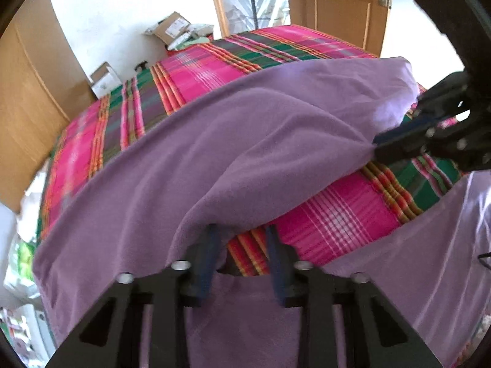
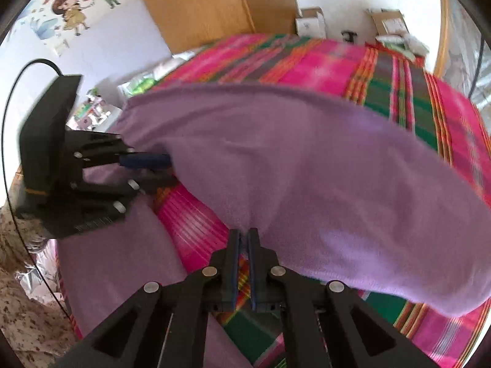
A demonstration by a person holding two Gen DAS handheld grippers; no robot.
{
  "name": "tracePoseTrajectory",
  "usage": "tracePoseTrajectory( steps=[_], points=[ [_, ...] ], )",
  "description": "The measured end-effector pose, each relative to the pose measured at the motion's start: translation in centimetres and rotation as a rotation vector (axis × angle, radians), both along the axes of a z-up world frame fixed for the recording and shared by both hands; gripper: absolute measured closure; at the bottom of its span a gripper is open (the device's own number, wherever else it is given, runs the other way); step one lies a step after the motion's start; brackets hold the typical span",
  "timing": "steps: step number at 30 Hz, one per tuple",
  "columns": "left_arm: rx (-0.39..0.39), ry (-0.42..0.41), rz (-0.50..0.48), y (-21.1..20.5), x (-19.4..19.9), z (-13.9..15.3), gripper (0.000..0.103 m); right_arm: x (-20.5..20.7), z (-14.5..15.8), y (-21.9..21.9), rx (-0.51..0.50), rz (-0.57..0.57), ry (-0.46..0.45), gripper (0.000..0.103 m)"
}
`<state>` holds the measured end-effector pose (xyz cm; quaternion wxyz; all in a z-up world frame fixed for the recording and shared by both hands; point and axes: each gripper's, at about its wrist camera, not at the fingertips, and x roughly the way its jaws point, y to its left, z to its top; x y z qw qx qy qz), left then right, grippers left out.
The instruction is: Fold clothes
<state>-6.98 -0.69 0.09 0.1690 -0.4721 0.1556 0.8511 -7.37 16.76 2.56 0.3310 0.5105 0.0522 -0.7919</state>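
The left gripper (image 1: pixel 242 245) has its jaws apart, though cloth (image 1: pixel 245 141) seems caught on one finger. The right gripper (image 2: pixel 244 239) is clamped on the cloth's edge, lifted above the bed (image 2: pixel 322 67). Carry both edges level and forward, keeping the fabric taut, before lowering.

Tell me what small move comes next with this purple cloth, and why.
Probably carry the lifted edge forward and lay it down. The right claw is shut on the purple cloth, the left claw stands open at the same raised edge, and the checked bedspread shows beneath the fold.
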Motion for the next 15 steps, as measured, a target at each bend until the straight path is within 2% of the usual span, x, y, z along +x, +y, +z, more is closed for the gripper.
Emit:
tracePoseTrajectory(
  steps=[2, 8, 13, 15],
  points=[
    [0.035, -0.03, 0.004, -0.6, 0.0, 0.0, 0.093, 0.1, -0.4, 0.2, -0.003, -0.006, -0.012, 0.098],
    [0.141, -0.085, -0.017, -2.1, 1.0, 0.6, 0.095, 0.4, 0.3, 0.6, -0.005, -0.013, -0.004, 0.097],
    [0.231, -0.066, -0.021, -2.8, 1.9, 2.3, 0.095, 0.8, 1.3, 2.5, -0.063, -0.073, 0.008, 0.097],
    [0.239, -0.039, -0.02, -2.9, 2.1, 3.1, 0.095, 1.2, 1.5, 3.8, -0.083, -0.108, 0.011, 0.097]
  ],
)
